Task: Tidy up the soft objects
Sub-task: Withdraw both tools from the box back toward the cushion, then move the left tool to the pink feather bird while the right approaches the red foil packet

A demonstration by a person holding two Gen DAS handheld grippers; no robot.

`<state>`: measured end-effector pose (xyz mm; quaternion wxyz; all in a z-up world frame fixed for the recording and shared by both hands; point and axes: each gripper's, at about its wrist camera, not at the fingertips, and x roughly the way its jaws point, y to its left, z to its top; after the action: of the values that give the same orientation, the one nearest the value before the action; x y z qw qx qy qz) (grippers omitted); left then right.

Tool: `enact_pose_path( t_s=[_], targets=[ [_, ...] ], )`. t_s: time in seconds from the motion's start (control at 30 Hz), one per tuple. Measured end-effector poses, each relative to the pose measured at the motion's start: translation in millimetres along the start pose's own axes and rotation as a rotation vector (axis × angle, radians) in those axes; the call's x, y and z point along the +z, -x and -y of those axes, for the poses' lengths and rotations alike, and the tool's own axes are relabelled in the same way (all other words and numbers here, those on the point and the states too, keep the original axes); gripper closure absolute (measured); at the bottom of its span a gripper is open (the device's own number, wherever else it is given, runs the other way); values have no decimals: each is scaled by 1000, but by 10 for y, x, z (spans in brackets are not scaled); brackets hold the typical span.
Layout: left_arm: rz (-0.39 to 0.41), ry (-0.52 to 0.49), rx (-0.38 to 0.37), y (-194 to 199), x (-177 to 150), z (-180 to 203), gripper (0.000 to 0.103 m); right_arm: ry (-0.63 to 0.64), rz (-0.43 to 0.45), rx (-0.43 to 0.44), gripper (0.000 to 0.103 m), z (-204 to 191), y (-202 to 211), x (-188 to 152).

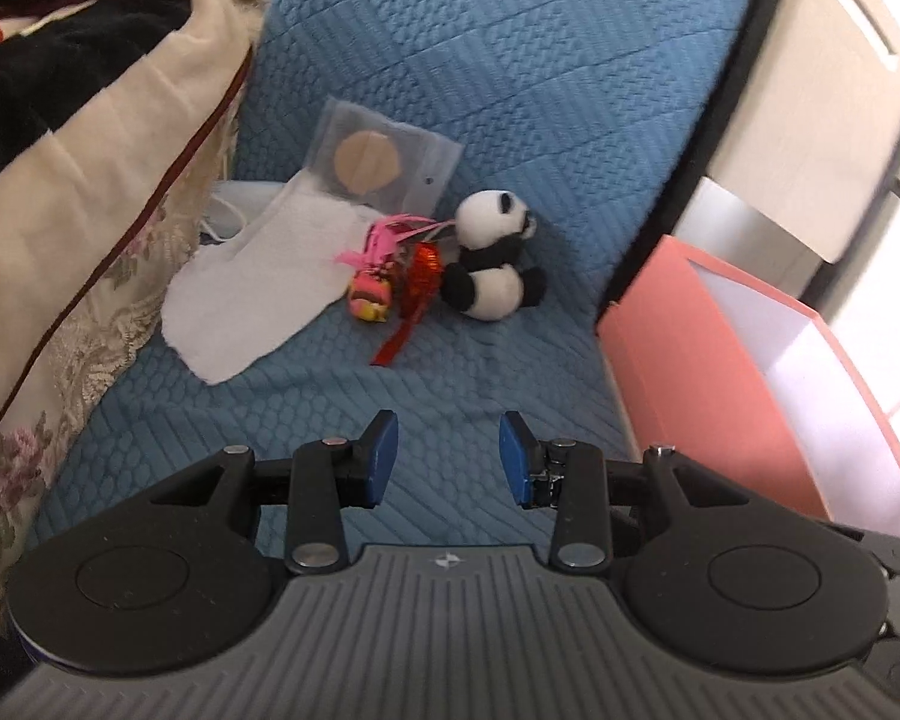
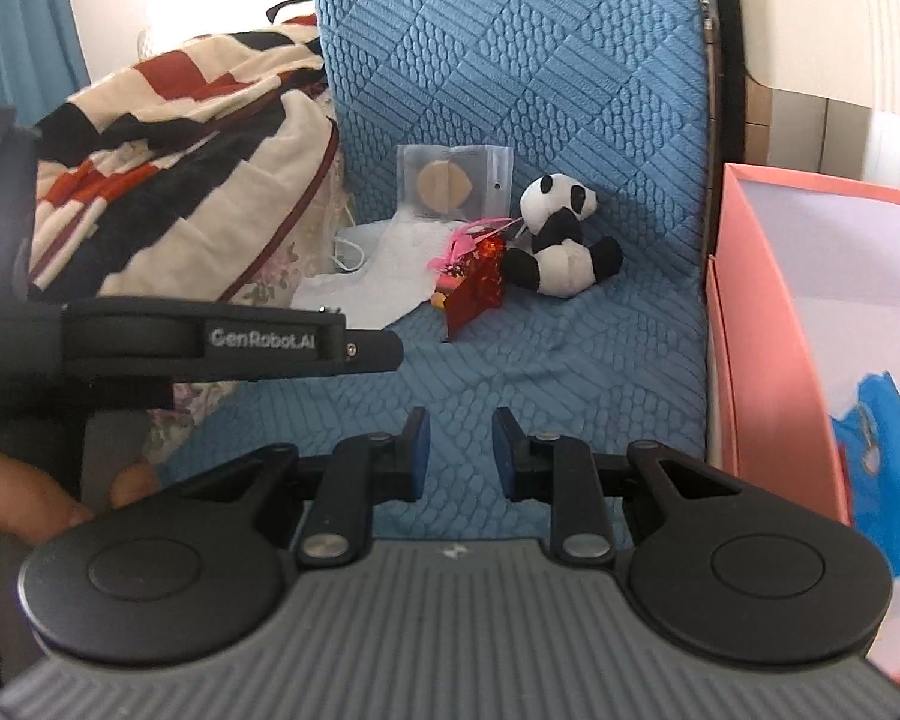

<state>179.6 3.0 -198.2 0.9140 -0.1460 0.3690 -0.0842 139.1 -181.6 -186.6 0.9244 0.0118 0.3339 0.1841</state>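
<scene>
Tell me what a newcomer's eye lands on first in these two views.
The black-and-white panda plush sits on the blue quilted cover, beside a small heap of pink and red trinkets and a white cloth. At the right edge stands an open pink box with something blue inside. In the foreground both grippers, left gripper and right gripper, hang empty above the cover with their fingers apart.

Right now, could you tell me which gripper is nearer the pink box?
Right. The right gripper has the pink box immediately beside it; the left gripper sits farther left.
</scene>
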Motion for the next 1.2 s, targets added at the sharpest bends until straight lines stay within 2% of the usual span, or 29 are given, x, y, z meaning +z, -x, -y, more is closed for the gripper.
enact_pose_path(
  t_s=[0.27,0.53,0.67,0.87,0.97,1.1,1.2],
  targets=[
    [4,26,46,-239,200,-160,60,23,-26,19,76,-35,-327,125],
    [-18,70,57,-526,484,-409,61,-49,-18,37,76,136,-599,357],
    [-34,97,40,-675,618,-487,61,-71,-17,51,76,175,-772,464],
    [-79,72,26,-972,831,-555,61,-41,-54,81,76,93,-1061,549],
    [-106,97,16,-1148,949,-650,61,-34,-63,95,58,77,-1191,562],
    [-141,114,20,-1343,1083,-760,61,1,-86,98,57,62,-1356,552],
    [-155,153,-13,-1403,1139,-847,61,-5,-96,91,57,104,-1458,564]
  ],
)
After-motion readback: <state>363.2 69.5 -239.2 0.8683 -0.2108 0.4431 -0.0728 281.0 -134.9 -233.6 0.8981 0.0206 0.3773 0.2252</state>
